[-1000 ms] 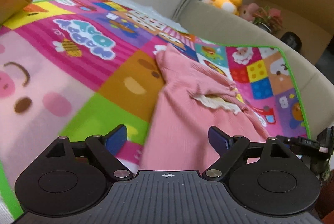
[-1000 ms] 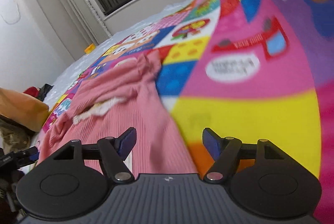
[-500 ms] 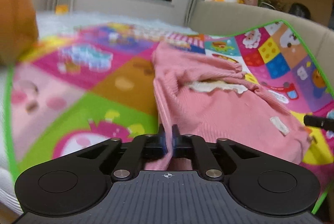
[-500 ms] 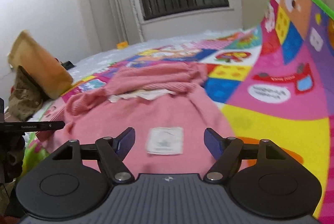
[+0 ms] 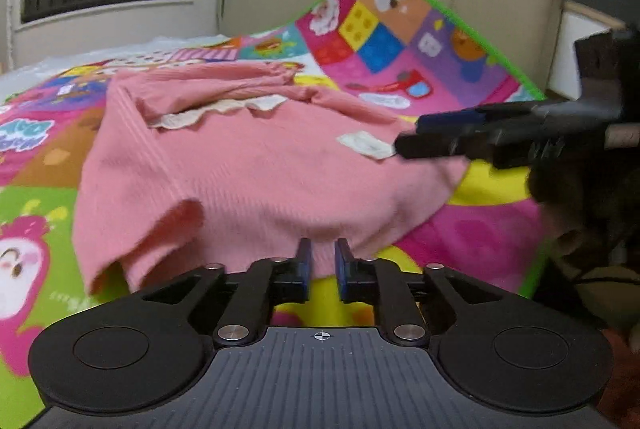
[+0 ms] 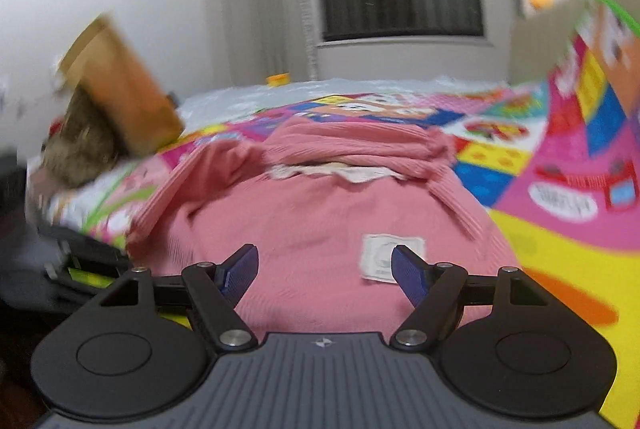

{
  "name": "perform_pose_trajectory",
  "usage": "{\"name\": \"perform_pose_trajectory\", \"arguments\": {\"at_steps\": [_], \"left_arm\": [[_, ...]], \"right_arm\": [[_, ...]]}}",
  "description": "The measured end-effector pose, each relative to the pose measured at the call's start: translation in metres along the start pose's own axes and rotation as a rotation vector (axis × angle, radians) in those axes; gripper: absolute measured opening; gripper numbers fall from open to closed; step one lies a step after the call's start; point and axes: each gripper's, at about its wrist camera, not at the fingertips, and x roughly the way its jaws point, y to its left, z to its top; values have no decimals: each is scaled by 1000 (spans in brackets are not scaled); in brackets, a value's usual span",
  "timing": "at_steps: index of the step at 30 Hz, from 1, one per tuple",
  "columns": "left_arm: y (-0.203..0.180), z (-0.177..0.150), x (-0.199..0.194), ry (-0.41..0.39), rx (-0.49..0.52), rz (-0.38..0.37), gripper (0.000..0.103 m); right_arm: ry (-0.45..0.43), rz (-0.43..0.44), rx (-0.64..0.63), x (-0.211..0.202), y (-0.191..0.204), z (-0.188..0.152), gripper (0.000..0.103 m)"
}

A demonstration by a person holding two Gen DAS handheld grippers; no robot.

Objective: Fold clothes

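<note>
A pink top (image 5: 256, 165) is lying spread on a colourful mat (image 5: 472, 197), neckline (image 5: 216, 111) away from both tools and hem toward them. At the hem's left part, the left gripper (image 5: 321, 263) is sitting with its jaws drawn nearly together; the hem appears to run into the narrow slot, so it is probably pinching the cloth, though the contact itself is hidden. Further right along the hem, the right gripper (image 6: 323, 269) is hovering with jaws spread wide just over the fabric, a white label (image 6: 390, 257) lying between its blue pads (image 6: 410, 275). The hem is running crosswise to both tools, so the right one looks nearest the free corner and likely needs to close there before any lift toward the neckline.
</note>
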Motion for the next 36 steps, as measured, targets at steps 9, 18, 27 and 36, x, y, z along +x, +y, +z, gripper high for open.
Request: {"name": "perform_pose_trajectory", "arguments": {"at_steps": [9,18,27,36], "left_arm": [[58,20,-52,-38,-176,297,56],[62,20,-49,16,-170,343,68],[59,21,-43,28,-164,355,74],[55,21,-41,31,-159,351,78]], "right_arm": [[55,188,-335,51,91,-9,74],[102,297,-71,61,72,15,21],[182,427,-109,40,78,-14,23],[74,217,-75,30,37,4,45]]}}
